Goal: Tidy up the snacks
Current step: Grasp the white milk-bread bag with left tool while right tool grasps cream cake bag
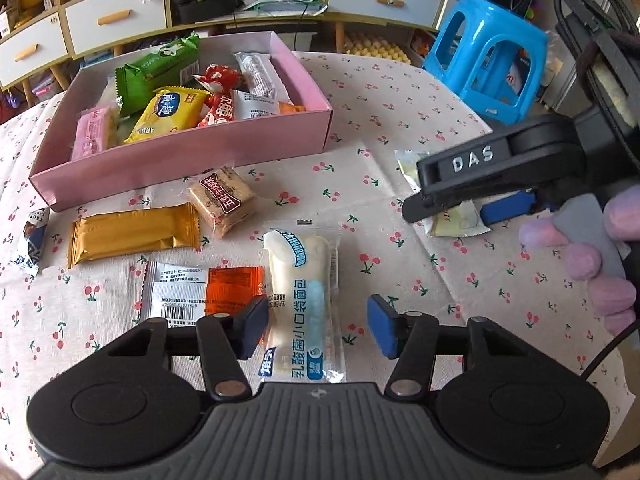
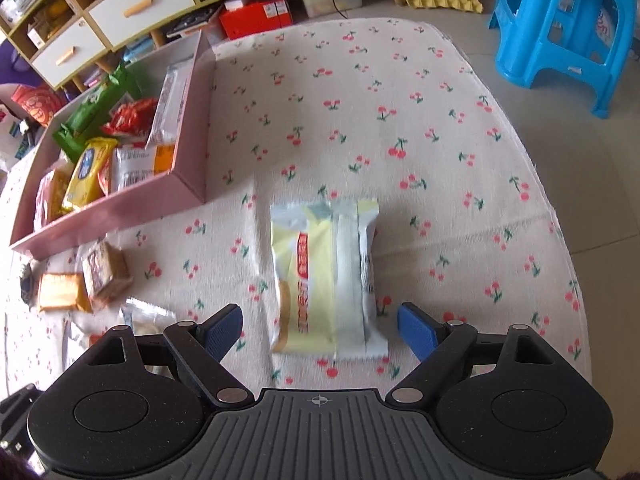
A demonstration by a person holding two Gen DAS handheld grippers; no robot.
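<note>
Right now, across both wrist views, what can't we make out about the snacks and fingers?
- Left wrist view: white bread packet, near end cut off by the gripper body; pad contact unclear.
- Left wrist view: pale yellow packet mostly hidden by the right gripper.
- Right wrist view: small print on that yellow packet blurred.
- Both views: lower layer inside the pink box covered by top snacks.

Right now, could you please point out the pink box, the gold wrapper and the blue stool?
pink box [image 1: 180, 160], left wrist view, front wall.
gold wrapper [image 1: 132, 234], left wrist view, middle.
blue stool [image 2: 560, 12], right wrist view, seat.
</note>
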